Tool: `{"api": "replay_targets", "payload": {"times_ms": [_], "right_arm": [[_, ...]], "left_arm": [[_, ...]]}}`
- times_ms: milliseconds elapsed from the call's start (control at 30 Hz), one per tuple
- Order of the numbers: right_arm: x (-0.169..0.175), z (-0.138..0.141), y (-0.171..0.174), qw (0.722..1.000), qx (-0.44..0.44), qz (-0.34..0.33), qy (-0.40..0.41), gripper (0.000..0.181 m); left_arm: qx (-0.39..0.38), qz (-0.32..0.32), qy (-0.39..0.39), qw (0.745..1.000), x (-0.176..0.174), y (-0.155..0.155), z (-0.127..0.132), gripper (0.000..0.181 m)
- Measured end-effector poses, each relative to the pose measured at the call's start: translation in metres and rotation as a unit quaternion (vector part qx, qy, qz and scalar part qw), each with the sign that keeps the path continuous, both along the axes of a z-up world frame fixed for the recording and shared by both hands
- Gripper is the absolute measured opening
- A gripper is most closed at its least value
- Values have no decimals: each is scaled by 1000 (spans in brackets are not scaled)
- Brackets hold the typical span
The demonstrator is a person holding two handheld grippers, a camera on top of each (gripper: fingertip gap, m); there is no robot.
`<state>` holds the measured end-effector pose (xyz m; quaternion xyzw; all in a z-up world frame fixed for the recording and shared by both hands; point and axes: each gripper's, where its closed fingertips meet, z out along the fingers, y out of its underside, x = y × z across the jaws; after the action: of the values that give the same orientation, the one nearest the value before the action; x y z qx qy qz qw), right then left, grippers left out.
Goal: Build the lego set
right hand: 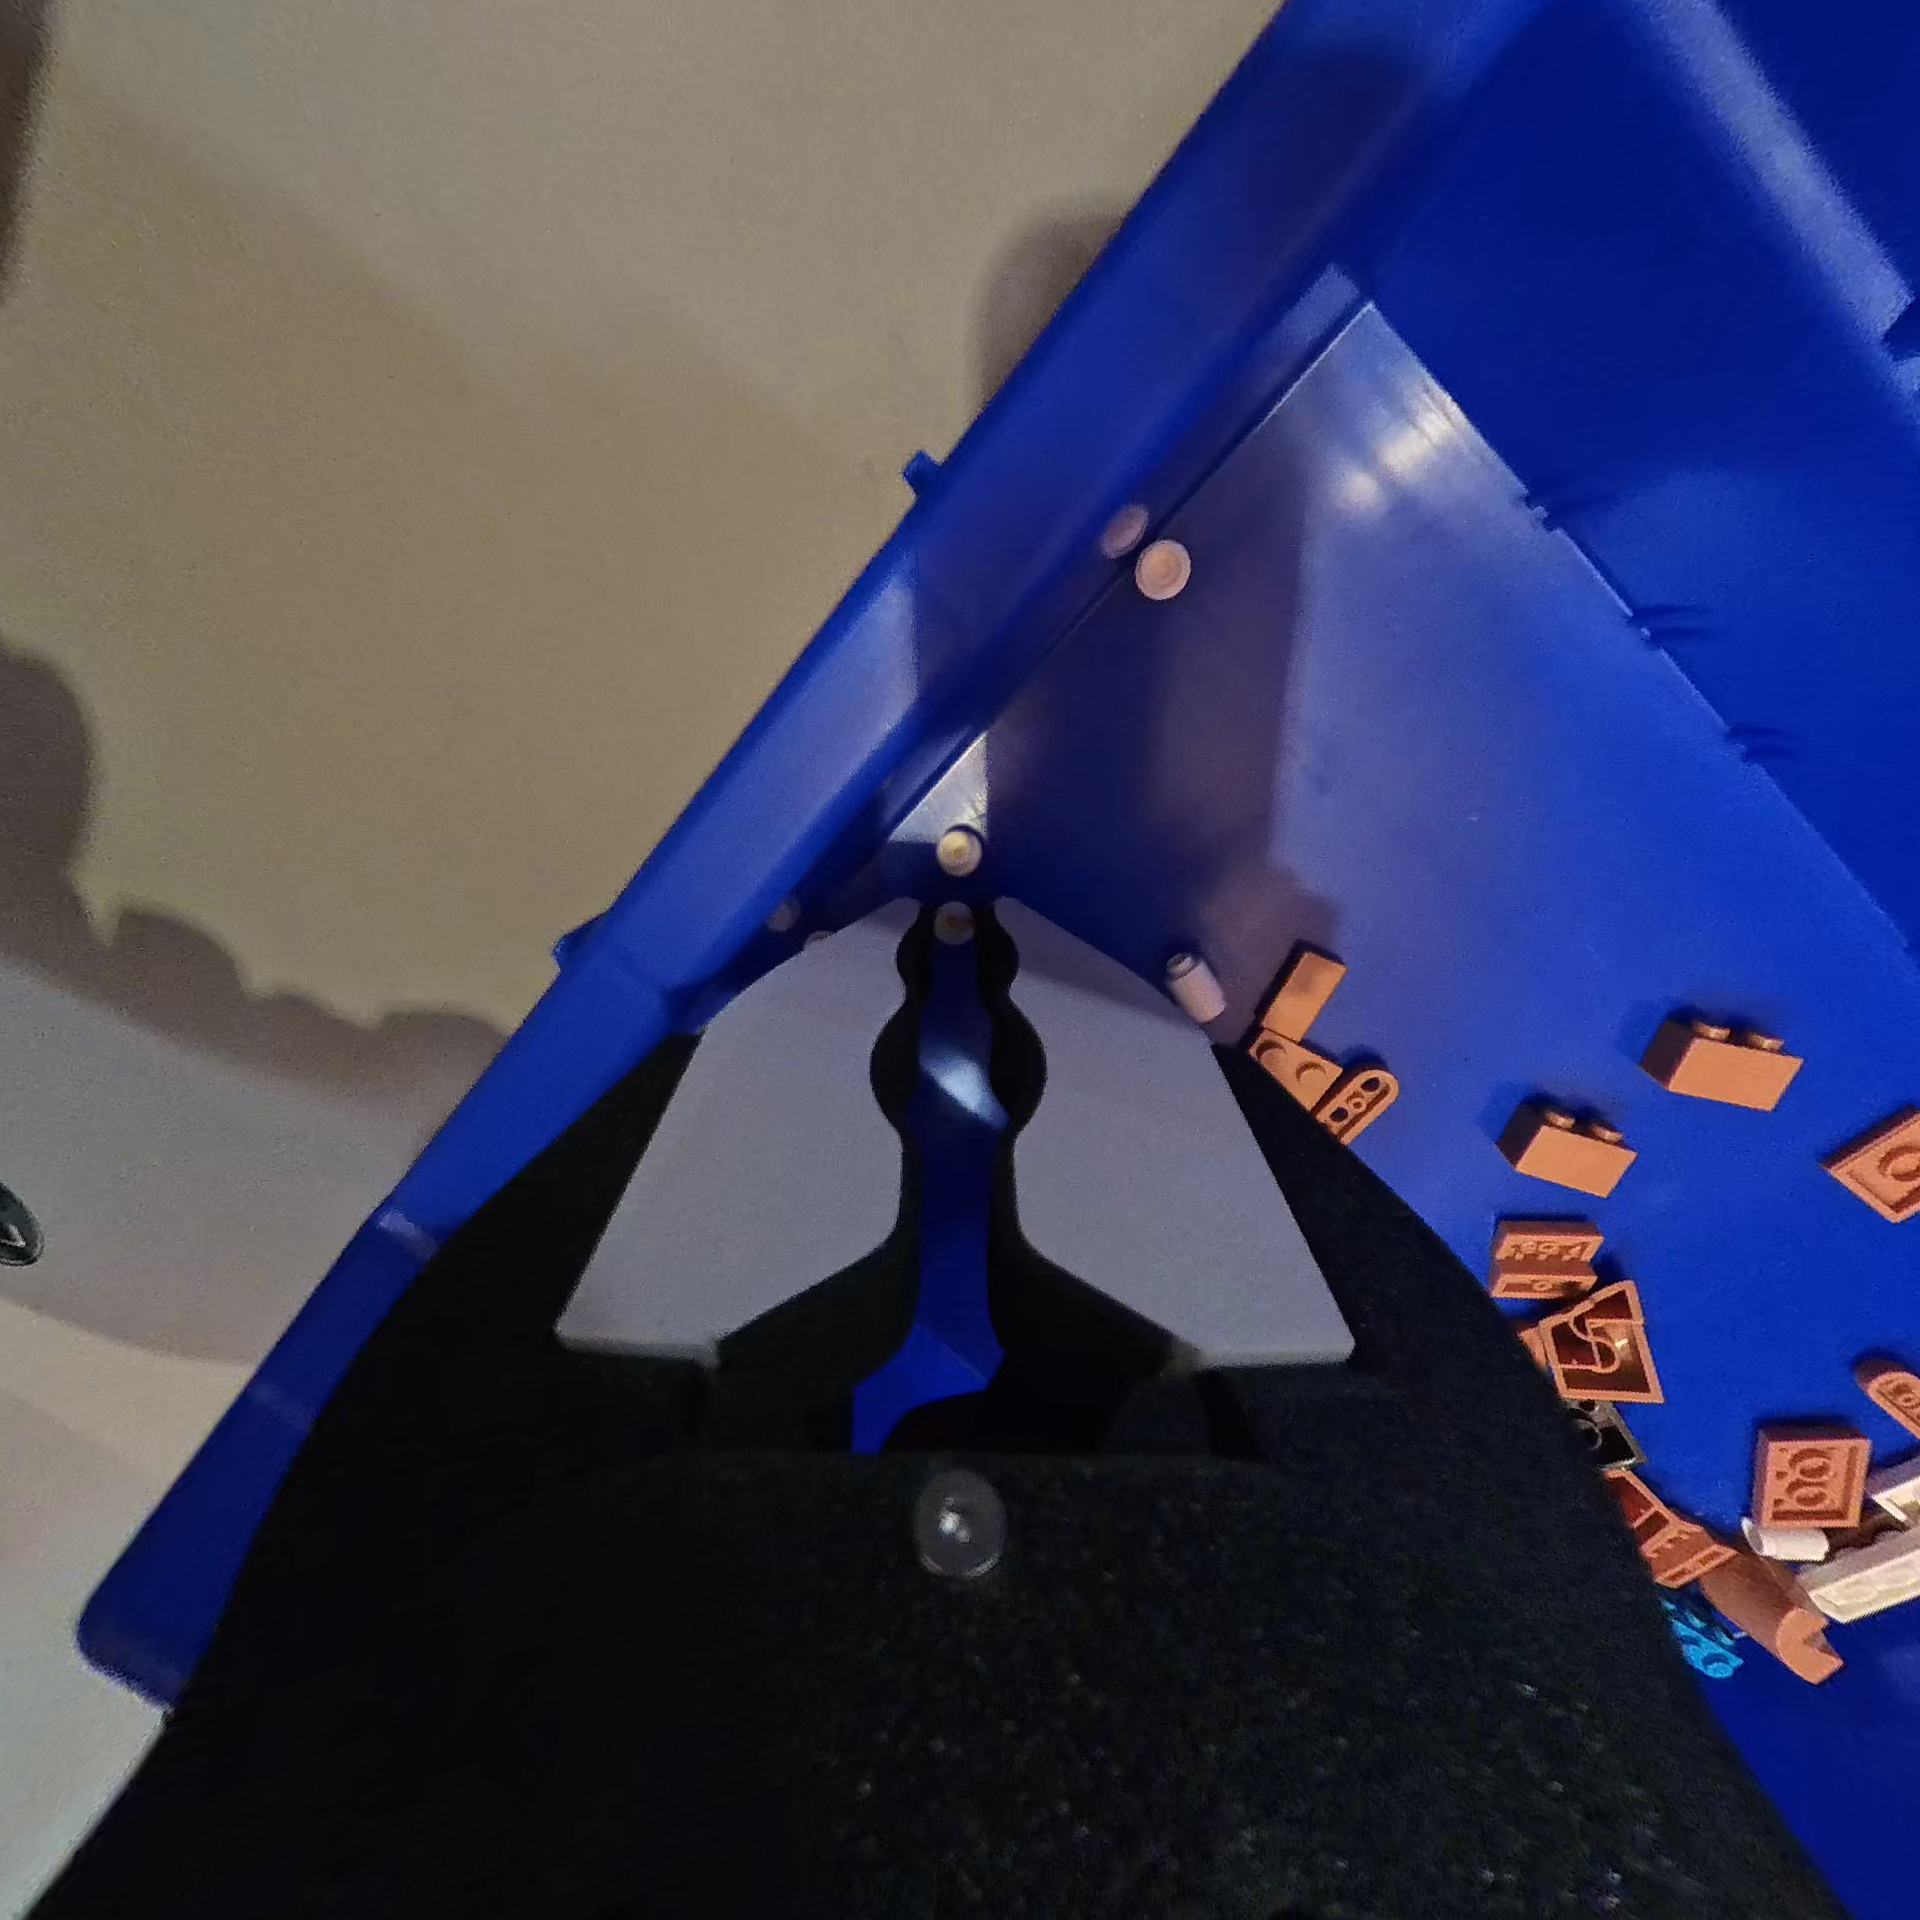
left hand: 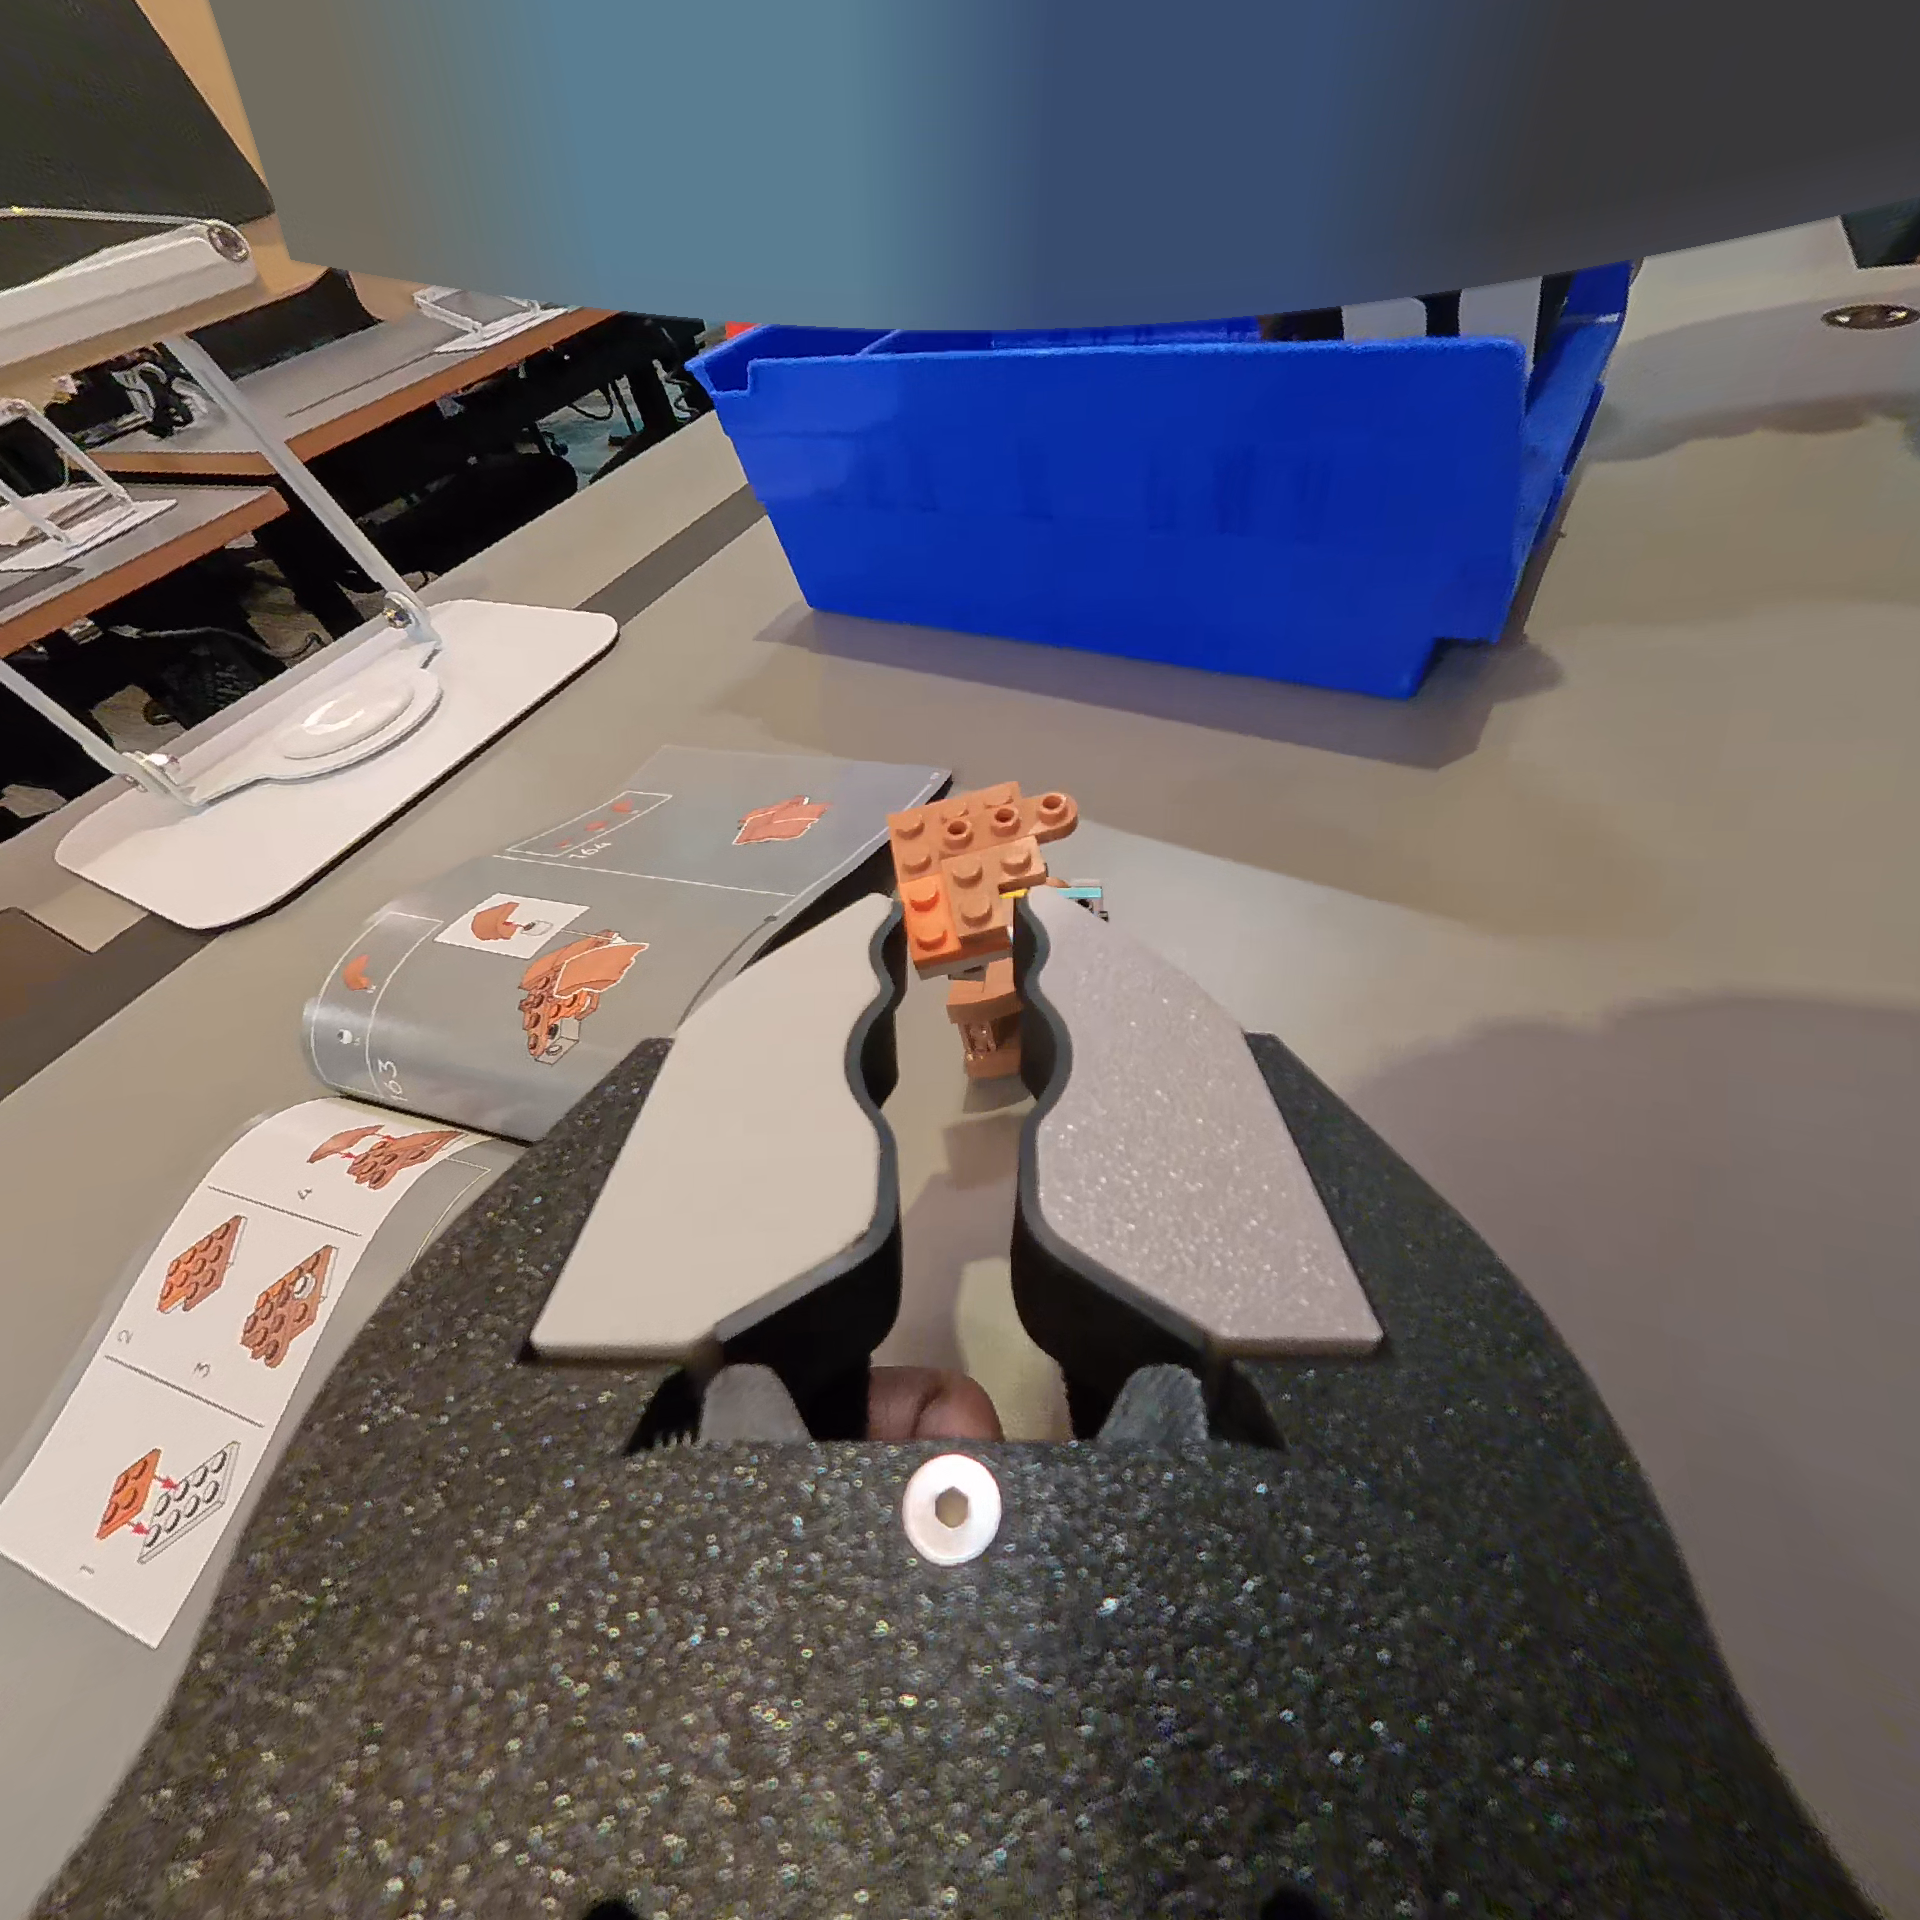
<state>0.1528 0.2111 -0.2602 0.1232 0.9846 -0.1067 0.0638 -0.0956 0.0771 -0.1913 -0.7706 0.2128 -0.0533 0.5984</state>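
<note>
on your left wrist view a white tablet stand (left hand: 343, 748) sits on the grey table (left hand: 1558, 935), its flat base near the table's left edge and its thin metal arms rising up and to the left. a dark panel (left hand: 114, 114) rests on top of it, tilted. behind the stand you can see brown-topped desks (left hand: 343, 416) with clear acrylic holders (left hand: 62, 509) on them. at the far right of the table there is a small round metal grommet (left hand: 1870, 315), well apart from the stand.
</note>
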Motion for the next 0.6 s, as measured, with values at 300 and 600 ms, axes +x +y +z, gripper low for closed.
{"api": "replay_targets", "payload": {"times_ms": [300, 600], "right_arm": [[-21, 18, 7, 997, 33, -38, 66, 7], [-78, 117, -55, 923, -25, -175, 341, 7]], "left_arm": [[-25, -29, 13, 999, 10, -5, -6, 19], [-49, -37, 42, 997, -1, -31, -10, 19]]}}
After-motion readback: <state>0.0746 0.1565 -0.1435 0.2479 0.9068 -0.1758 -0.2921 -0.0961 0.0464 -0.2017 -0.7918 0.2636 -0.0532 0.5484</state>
